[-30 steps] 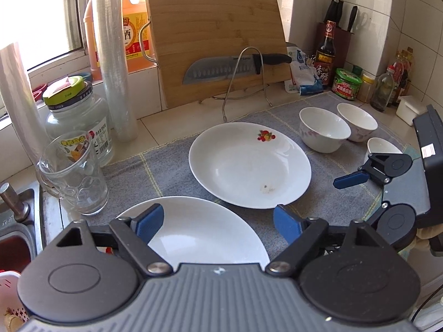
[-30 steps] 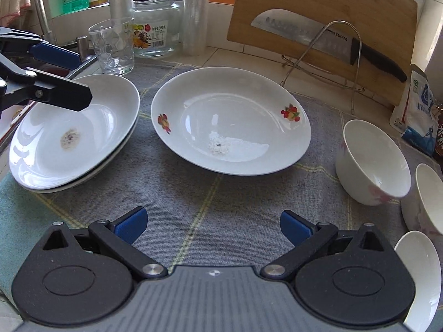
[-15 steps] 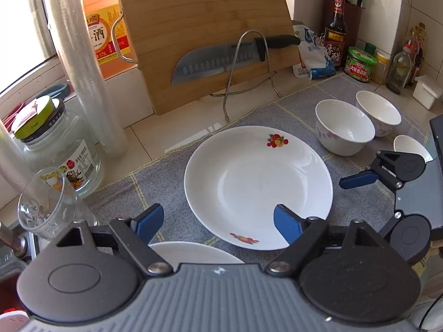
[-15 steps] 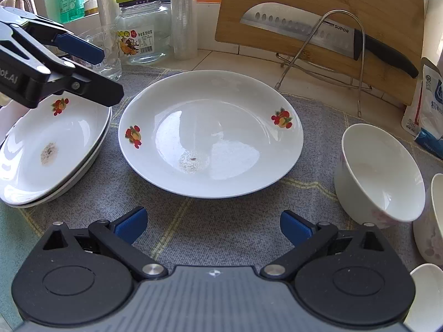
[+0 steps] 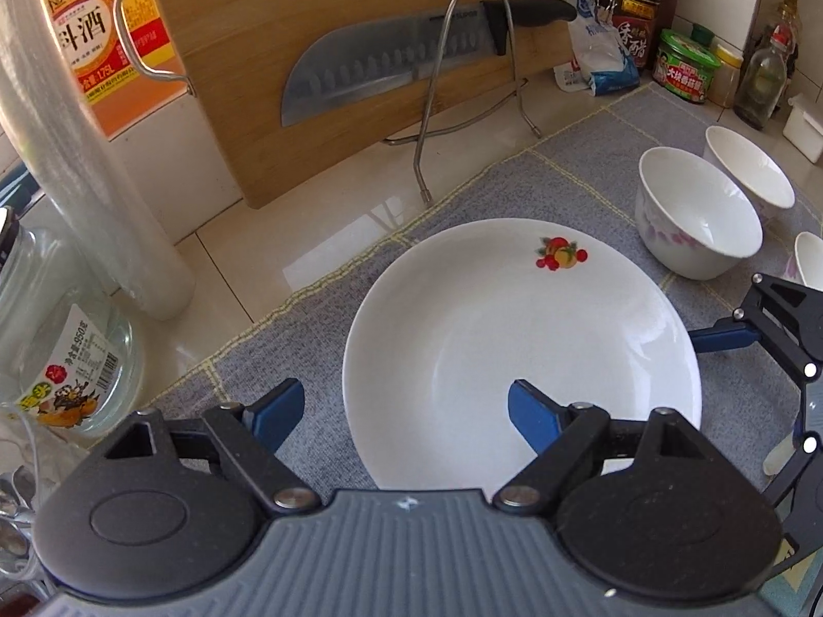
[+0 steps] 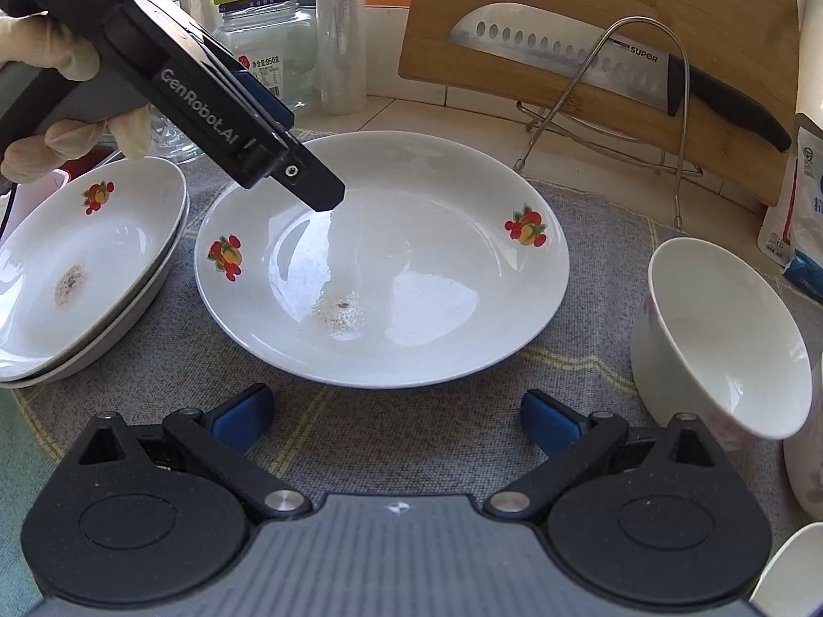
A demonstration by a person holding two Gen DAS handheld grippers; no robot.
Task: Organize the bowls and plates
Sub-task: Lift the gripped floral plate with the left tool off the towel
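**Left gripper now over the single plate**

You are at a tiled kitchen counter under a bright window, with a grey mat (image 6: 437, 442) spread over it. On the mat's middle lies the plate (image 6: 411, 277), white with fruit prints and a small patch of residue in its well. A second ago your left gripper (image 5: 406, 406) sat over the stack (image 6: 77, 277) of two plates at the mat's left end; it has since swung across, and its fingers, apart and empty, now straddle this plate's left rim, one inside and one outside. That reads as lining up to grip the rim and add the plate to the stack. Your right gripper (image 6: 396, 421) waits just short of the plate's near edge, fingers also apart and empty. A bowl (image 6: 720, 339) stands just right of the plate, more bowls beyond it.

Readable writing: "GenRobot.AI" on the left gripper's side, "SUPOR" on the knife (image 6: 591, 69) against the board (image 6: 617, 5), "950" on the jar (image 6: 267, 36) label.
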